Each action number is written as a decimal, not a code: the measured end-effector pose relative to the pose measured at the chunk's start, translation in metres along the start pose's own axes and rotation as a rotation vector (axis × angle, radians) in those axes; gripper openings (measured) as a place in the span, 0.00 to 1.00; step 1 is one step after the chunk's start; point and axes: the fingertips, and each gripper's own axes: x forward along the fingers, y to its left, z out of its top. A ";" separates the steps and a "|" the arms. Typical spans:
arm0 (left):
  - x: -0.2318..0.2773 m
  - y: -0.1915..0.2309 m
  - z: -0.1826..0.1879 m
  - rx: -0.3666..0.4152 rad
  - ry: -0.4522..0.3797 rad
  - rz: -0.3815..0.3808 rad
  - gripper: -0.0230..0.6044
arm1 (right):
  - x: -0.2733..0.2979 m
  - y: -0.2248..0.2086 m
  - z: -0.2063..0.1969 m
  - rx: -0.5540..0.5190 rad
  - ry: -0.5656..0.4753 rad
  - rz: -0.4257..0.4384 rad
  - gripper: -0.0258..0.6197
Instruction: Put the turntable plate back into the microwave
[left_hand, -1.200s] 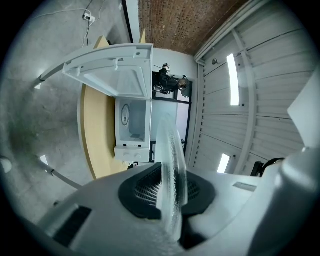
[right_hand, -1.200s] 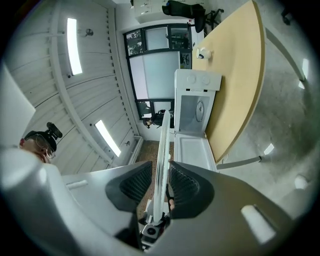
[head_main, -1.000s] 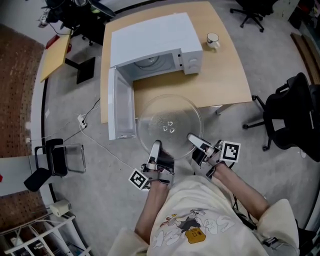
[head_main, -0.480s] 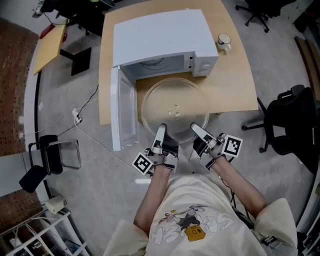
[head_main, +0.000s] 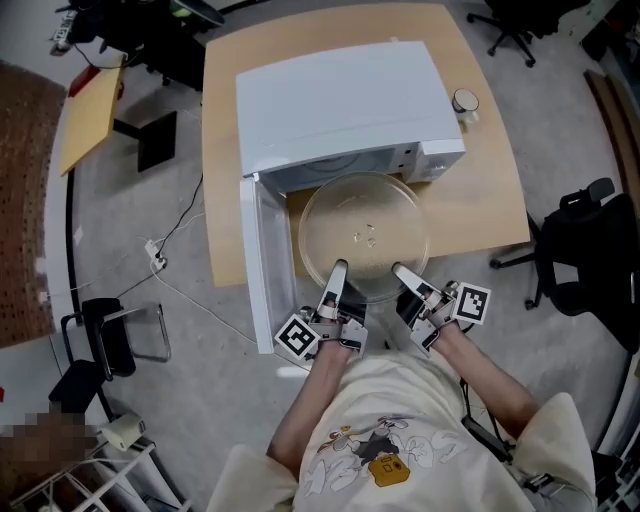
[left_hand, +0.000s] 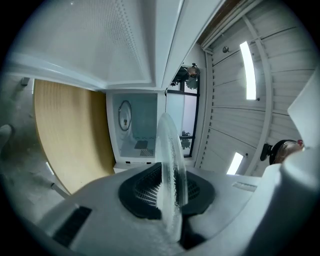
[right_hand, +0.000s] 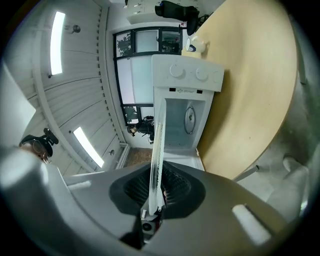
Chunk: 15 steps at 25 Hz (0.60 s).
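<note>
A round clear glass turntable plate (head_main: 365, 235) hangs level just in front of the open white microwave (head_main: 340, 100), its far edge at the cavity mouth. My left gripper (head_main: 336, 275) is shut on the plate's near-left rim, and my right gripper (head_main: 403, 275) is shut on its near-right rim. In the left gripper view the plate (left_hand: 170, 170) shows edge-on between the jaws, with the microwave cavity (left_hand: 135, 130) beyond. The right gripper view has the plate's edge (right_hand: 156, 165) pinched the same way, facing the microwave (right_hand: 186, 110) and its control knobs.
The microwave door (head_main: 262, 262) swings open to the left, down past the wooden table (head_main: 470, 190) edge. A white mug (head_main: 465, 102) stands right of the microwave. A black office chair (head_main: 590, 250) is at the right, and a cable (head_main: 185, 290) lies on the floor left.
Both grippers have carried the plate forward, from over the floor and table edge to the microwave opening. The whole view has shifted closer to the table.
</note>
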 end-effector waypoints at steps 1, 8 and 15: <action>0.003 0.002 0.003 0.001 -0.002 0.001 0.08 | 0.004 -0.001 0.003 0.009 -0.004 0.005 0.10; 0.025 0.025 0.014 -0.021 -0.066 0.004 0.08 | 0.020 -0.022 0.029 0.032 0.033 0.017 0.10; 0.046 0.072 0.034 -0.028 -0.193 0.017 0.08 | 0.046 -0.061 0.046 -0.023 0.091 0.014 0.10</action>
